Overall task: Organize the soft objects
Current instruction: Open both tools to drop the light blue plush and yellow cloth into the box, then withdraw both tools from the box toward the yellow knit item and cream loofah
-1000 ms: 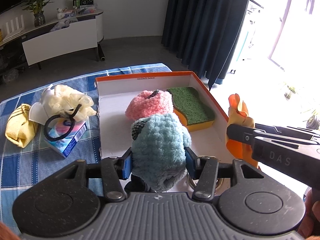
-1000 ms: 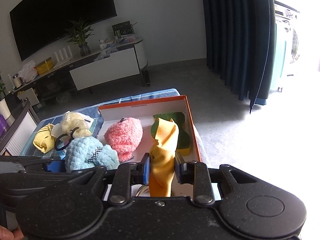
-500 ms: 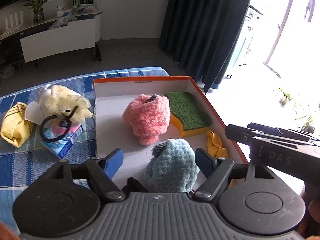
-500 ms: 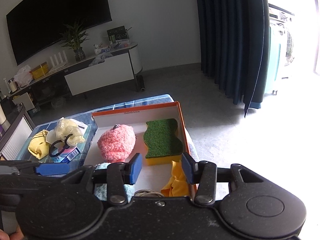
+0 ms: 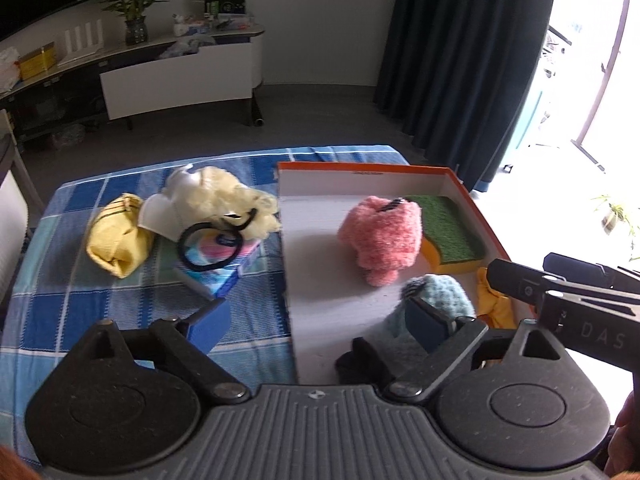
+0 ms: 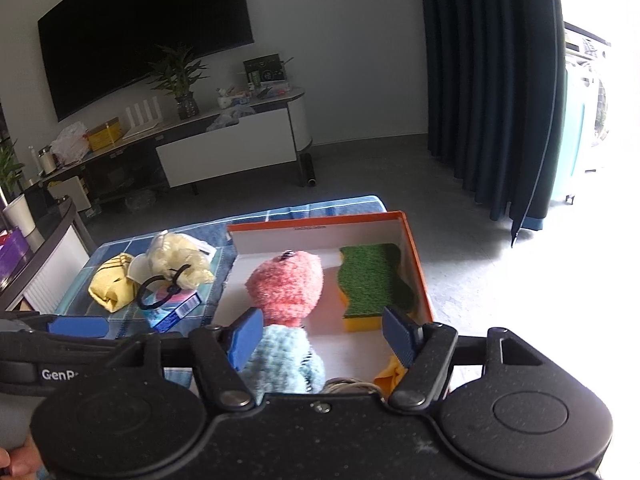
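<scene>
Left gripper (image 5: 320, 322) jaws just spread wide, gripping nothing, blue fuzzy toy (image 5: 440, 300) lying in orange box (image 5: 360, 168) behind right pad, partly hidden, right gripper (image 6: 324, 336) jaws just opened, empty, yellow cloth (image 6: 390, 372) dropped at box's near right corner, mostly hidden, bare box floor between pads.

We record a table under a blue checked cloth (image 5: 100, 304). Directly on it: at right, an orange-rimmed white box (image 5: 320, 320); at left, a yellow cloth bundle (image 5: 116, 240), a cream mesh pouf (image 5: 224, 196) and a small blue packet (image 5: 216, 276), close together.
</scene>
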### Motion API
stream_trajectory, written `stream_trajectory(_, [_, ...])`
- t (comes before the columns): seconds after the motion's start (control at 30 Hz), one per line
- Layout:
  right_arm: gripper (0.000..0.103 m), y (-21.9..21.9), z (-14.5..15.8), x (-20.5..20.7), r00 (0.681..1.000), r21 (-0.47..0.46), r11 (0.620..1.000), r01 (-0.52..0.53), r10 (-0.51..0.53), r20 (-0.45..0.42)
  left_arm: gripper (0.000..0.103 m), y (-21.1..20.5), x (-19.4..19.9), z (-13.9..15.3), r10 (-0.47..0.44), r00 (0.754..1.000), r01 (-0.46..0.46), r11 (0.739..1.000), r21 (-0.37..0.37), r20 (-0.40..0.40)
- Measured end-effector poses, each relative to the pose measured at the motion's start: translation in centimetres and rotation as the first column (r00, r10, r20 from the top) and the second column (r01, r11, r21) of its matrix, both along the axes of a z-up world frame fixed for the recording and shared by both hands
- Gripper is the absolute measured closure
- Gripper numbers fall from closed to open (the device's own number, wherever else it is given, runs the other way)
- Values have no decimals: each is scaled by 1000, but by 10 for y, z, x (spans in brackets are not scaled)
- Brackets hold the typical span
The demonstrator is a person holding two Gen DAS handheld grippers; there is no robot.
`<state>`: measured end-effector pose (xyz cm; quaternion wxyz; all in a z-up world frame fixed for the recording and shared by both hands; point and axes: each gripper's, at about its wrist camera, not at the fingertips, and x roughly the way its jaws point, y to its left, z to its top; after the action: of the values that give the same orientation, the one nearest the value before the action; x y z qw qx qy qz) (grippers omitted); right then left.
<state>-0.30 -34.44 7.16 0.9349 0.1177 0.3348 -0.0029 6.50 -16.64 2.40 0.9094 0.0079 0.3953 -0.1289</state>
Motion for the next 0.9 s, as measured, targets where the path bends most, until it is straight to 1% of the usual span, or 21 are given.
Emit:
stream_trajectory(0.23, [21,30,1,5,998,-1,998,-68,68,-9,6,29,-5,1,62,998,-62,998,6,-3])
stream_trajectory(0.53, [21,72,-1,17,987,7,987,-162,162,-23,6,73,-7,-2,151,988,-151,989,1,-16])
stream_trajectory(0.9, [21,109,-3,30,972,14,973,-232,232,-31,6,112,-8,-5,229,973,-229,973,0,-23])
